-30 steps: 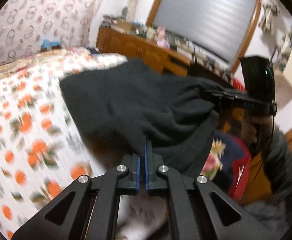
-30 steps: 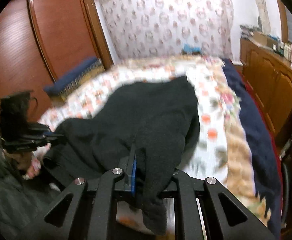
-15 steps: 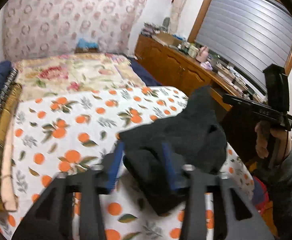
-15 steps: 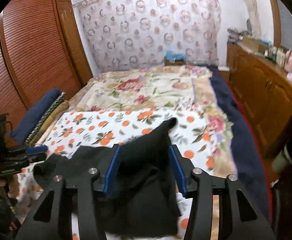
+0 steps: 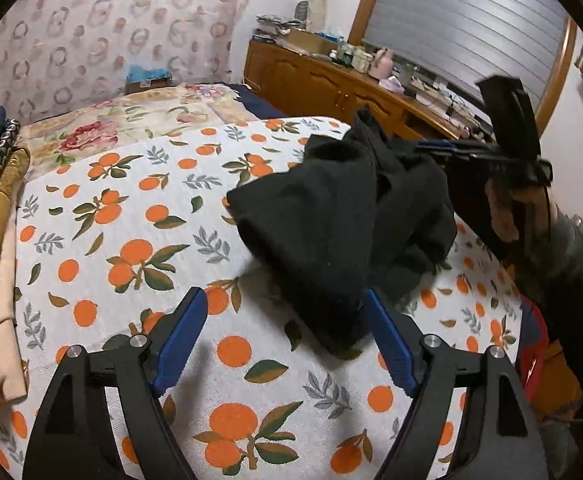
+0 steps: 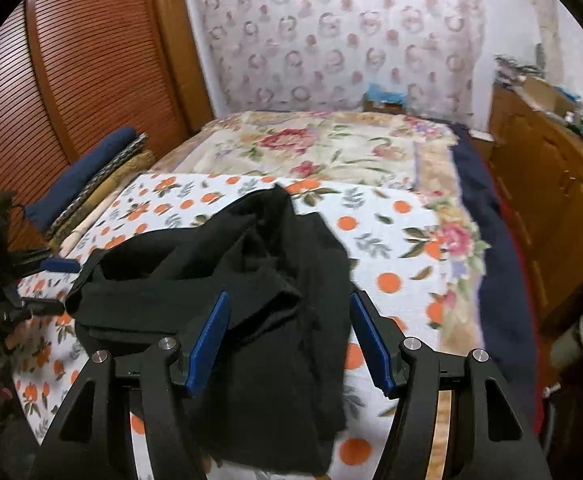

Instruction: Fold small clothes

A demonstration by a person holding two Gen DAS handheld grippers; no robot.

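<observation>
Since a second earlier, both tongs had let go: left tongs [image 5: 281, 336] and right tongs [image 6: 289, 340] were opening, pads clear of the black garment [image 5: 343, 220], crumpled near the bed's [image 5: 131, 216] front edge. Judged next: regrip corners, spread flat.
</observation>
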